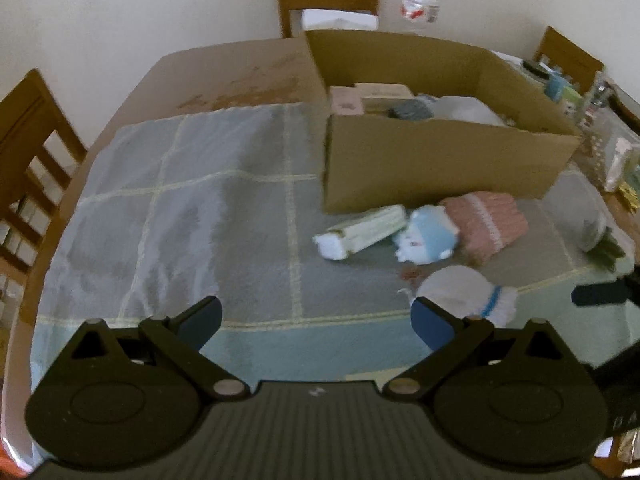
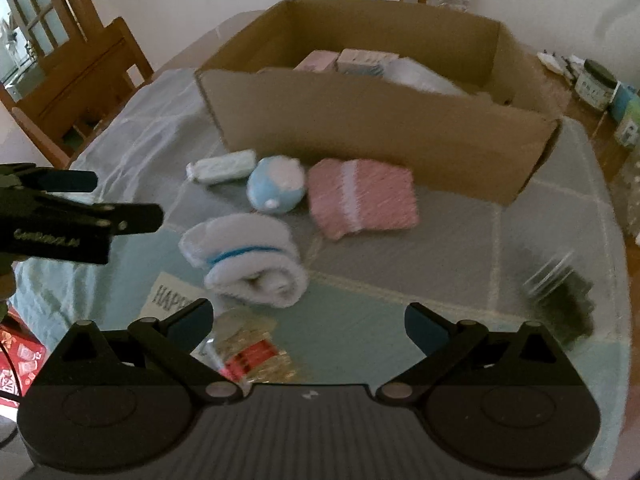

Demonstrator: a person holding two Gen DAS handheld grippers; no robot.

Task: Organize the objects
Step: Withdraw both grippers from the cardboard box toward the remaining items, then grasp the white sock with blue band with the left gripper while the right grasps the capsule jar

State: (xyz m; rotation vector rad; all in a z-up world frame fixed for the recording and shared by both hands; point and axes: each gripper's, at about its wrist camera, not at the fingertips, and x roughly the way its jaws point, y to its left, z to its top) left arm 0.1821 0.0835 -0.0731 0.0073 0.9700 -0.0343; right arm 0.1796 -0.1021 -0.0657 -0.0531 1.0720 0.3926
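A cardboard box [image 1: 440, 164] [image 2: 360, 128] stands on a grey checked cloth [image 1: 180, 208] and holds several small packages. In front of it lie a pale green pack [image 1: 362, 232] [image 2: 224, 170], a blue-and-white plush [image 1: 426, 236] [image 2: 276, 190], a pink folded cloth [image 1: 486, 220] [image 2: 362, 198] and a white rolled towel with a blue band [image 1: 468, 290] [image 2: 248, 262]. My left gripper [image 1: 318, 320] is open over bare cloth, left of the towel. My right gripper [image 2: 308, 326] is open just short of the towel. A gold-and-red snack packet [image 2: 252, 354] lies by its left finger.
Wooden chairs [image 1: 28, 152] [image 1: 328, 0] surround the table. A plastic bottle [image 1: 420, 4] stands behind the box. Jars and packets [image 2: 600, 88] crowd the right edge. A dark object with clear wrap [image 2: 560, 292] lies right of my right gripper. A white card [image 2: 172, 296] sits under the towel.
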